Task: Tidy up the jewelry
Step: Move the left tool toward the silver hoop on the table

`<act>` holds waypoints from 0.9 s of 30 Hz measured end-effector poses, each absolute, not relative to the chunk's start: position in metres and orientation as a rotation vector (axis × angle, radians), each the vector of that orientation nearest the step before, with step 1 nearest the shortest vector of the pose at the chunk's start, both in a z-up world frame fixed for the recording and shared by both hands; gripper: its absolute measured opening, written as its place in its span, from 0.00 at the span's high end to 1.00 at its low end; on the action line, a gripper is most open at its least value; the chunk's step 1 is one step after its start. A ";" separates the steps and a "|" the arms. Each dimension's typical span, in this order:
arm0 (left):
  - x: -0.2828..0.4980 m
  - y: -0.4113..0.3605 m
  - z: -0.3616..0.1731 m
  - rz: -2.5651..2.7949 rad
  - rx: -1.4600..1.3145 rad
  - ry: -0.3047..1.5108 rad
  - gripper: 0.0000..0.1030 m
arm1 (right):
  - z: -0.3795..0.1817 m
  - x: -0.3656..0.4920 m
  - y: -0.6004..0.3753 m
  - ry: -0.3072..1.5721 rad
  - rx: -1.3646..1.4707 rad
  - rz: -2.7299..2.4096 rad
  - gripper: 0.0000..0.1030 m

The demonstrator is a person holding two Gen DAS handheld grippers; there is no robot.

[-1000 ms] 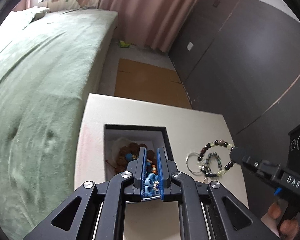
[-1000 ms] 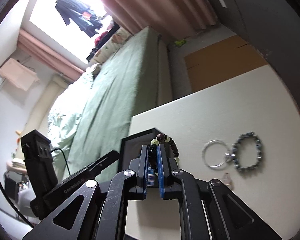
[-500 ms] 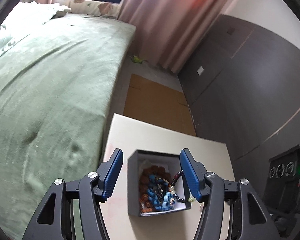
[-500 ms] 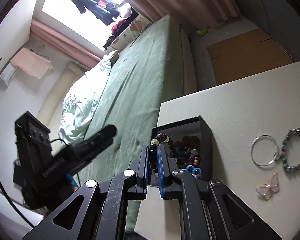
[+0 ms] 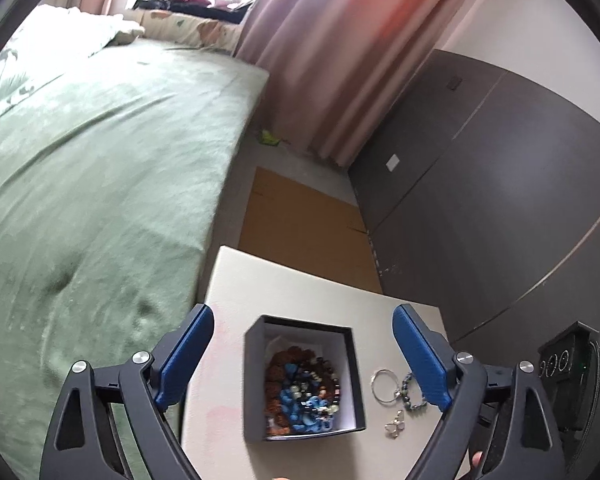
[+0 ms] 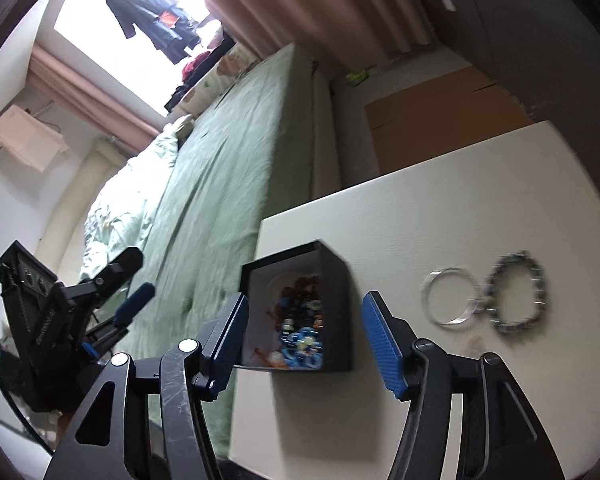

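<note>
Left gripper (image 5: pixel 303 354) was spread wide, nothing between the blue pads (image 5: pixel 186 356). It hung above the black box (image 5: pixel 255 376), which sat centred in the gap between the two fingers as seen from the left wrist, clear of both pads.

The box stood open on the white table (image 5: pixel 300 284), near the edge facing the green bed (image 5: pixel 92 184). Inside lay a pile of beaded bracelets (image 5: pixel 302 394): brown beads toward the back, blue ones toward the front, a dark strand with pale beads on top. None of it reached the rim.

Right gripper (image 6: pixel 303 334) was also wide open and held nothing. From the right wrist the box (image 6: pixel 336 304) again fell between the fingers, closer to the left pad (image 6: pixel 230 332), with the bead pile (image 6: pixel 300 324) visible through the open top. No contact with either pad.

Loose on the table, right of the box and apart from it: a silver ring (image 5: pixel 385 385), just beside it a grey-green bead bracelet (image 5: pixel 414 393), and a small butterfly pendant (image 5: pixel 395 429) nearer the camera. In the left view the right finger overlapped the bracelet's far side. In the right view the ring (image 6: pixel 450 298) and bracelet (image 6: pixel 518 292) were blurred; they lay outside the right finger, apparently touching each other.

The left gripper body (image 6: pixel 60 312) showed at the right view's left edge, over the bed side.
</note>
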State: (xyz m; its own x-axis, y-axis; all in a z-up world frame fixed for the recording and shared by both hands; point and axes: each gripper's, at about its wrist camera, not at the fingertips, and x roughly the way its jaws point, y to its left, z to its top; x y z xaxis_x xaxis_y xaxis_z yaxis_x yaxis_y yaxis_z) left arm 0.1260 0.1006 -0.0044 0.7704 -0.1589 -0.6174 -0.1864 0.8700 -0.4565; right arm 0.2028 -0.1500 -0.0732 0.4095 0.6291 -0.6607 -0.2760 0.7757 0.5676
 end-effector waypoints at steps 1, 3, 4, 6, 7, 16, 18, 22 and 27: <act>0.126 0.098 -0.003 0.010 -0.521 0.695 0.09 | -0.071 0.201 -0.157 0.992 0.393 0.568 0.39; 0.124 0.088 -0.001 -0.011 -0.506 0.679 0.04 | -0.069 0.199 -0.168 0.978 0.371 0.540 0.22; 0.123 0.082 0.000 -0.026 -0.498 0.672 0.01 | -0.069 0.197 -0.173 0.976 0.367 0.524 0.05; 0.123 0.075 0.001 -0.037 -0.490 0.672 0.00 | -0.070 0.195 -0.182 0.983 0.375 0.504 0.00; 0.123 0.070 0.001 -0.046 -0.486 0.674 0.00 | -0.071 0.195 -0.188 0.990 0.377 0.494 0.00; 0.121 0.024 0.004 -0.127 -0.430 0.695 0.00 | -0.069 0.183 -0.234 0.989 0.385 0.407 0.00; 0.122 0.012 0.003 -0.153 -0.414 0.709 0.00 | -0.069 0.180 -0.244 0.983 0.397 0.388 0.00; 0.126 -0.007 -0.001 -0.188 -0.377 0.739 0.00 | -0.061 0.178 -0.266 0.944 0.413 0.331 0.00; 0.134 -0.026 -0.012 -0.231 -0.344 0.783 0.03 | -0.060 0.175 -0.286 0.927 0.439 0.280 0.00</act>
